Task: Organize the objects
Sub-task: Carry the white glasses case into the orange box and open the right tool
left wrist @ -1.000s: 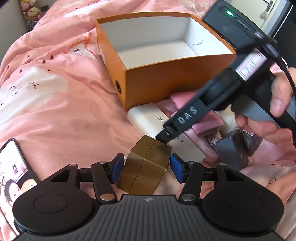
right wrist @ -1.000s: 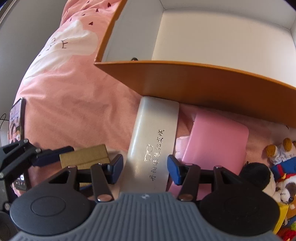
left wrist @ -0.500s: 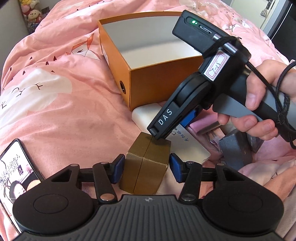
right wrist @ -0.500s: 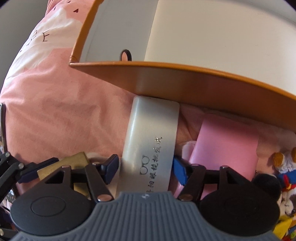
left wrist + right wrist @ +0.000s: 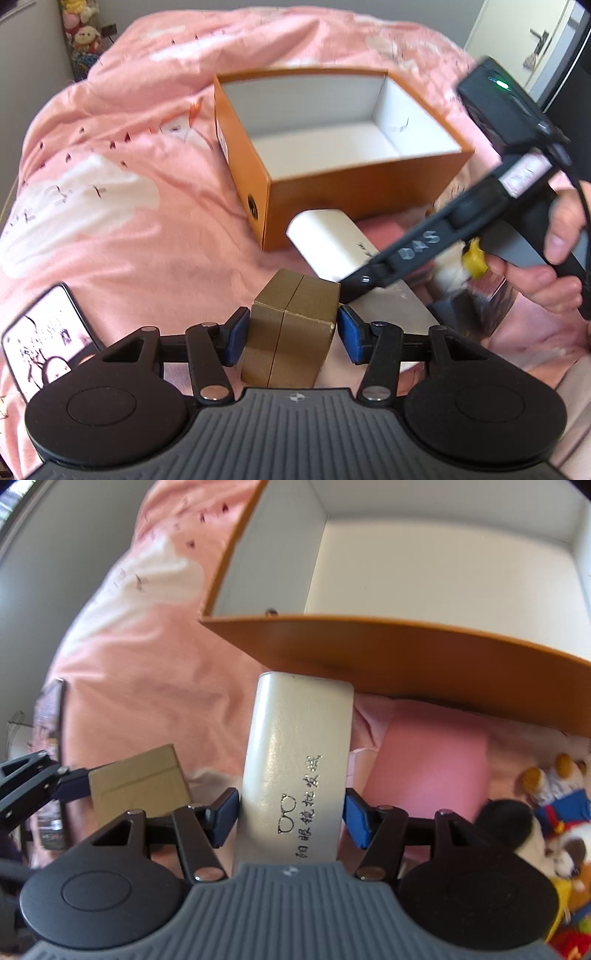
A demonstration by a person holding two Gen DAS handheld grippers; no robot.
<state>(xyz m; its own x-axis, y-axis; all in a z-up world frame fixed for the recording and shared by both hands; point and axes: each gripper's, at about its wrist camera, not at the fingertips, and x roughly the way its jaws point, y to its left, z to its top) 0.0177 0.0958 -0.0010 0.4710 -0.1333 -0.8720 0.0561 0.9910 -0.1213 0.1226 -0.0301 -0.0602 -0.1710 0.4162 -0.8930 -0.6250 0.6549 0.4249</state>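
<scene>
Phone (image 5: 44, 347) is lying face up at the far left on the pink bed (image 5: 129, 221), screen lit. Just right of it, the left claw (image 5: 291, 332) is gripping the gold box (image 5: 284, 354); both blue pads are pressing its sides at a middling width, and the box is sitting upright between them, seam facing the camera.

Behind that, the orange box (image 5: 351, 195) is standing open on the bed, its white inside showing nothing in it, one corner pointing towards us.

Moving right, the white case (image 5: 295, 757) is hanging in the right claw (image 5: 291, 812). The jaws have just been closing, and the pads are now sitting against the case's long edges. In the left view the case is tilting, its far end raised near the orange box's front wall. Printed characters and a little glasses mark are showing on its lid.

Further right, a pink pouch (image 5: 432, 775) is lying flat beside the case, just under the orange box's wall. Plush toys (image 5: 554, 812) are crowding the right edge, blurred. A hand (image 5: 554, 258) is wrapping the right tool's handle, its green light glowing.
</scene>
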